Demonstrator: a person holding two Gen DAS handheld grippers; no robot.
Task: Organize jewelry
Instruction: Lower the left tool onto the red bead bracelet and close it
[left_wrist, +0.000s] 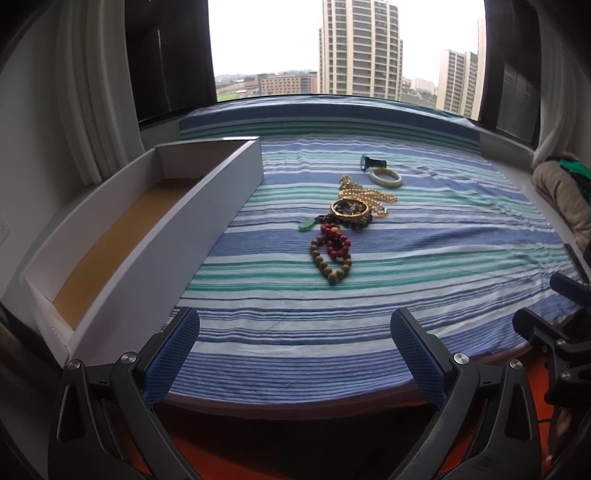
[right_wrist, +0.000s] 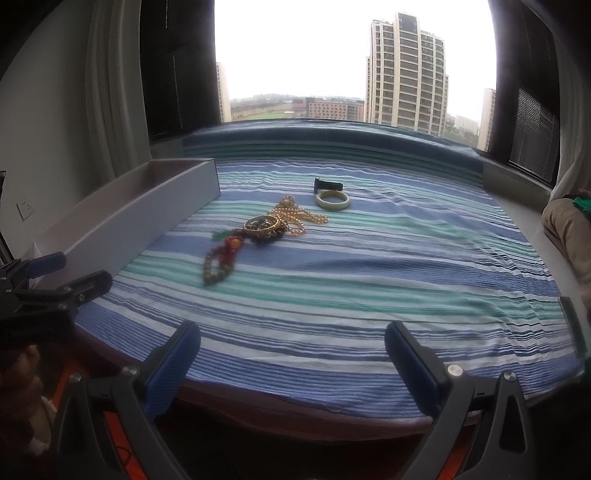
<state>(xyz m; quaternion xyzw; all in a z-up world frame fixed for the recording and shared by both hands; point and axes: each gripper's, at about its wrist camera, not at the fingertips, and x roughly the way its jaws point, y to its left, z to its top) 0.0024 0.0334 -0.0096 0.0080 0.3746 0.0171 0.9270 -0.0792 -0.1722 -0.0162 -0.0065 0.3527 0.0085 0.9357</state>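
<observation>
Presently both the left gripper and right gripper are wide, empty. Wooden bead bracelet, nearest: light, limp, rolls; pinch across one strand.

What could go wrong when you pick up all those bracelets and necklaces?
The gold bangle, dark bead string and gold bead necklace lie piled together, so lifting one might drag the others. The brown wooden bead bracelet overlaps the red bead bracelet; both may come up at once. The smooth pale green jade bangle might slip from the jaws.
</observation>
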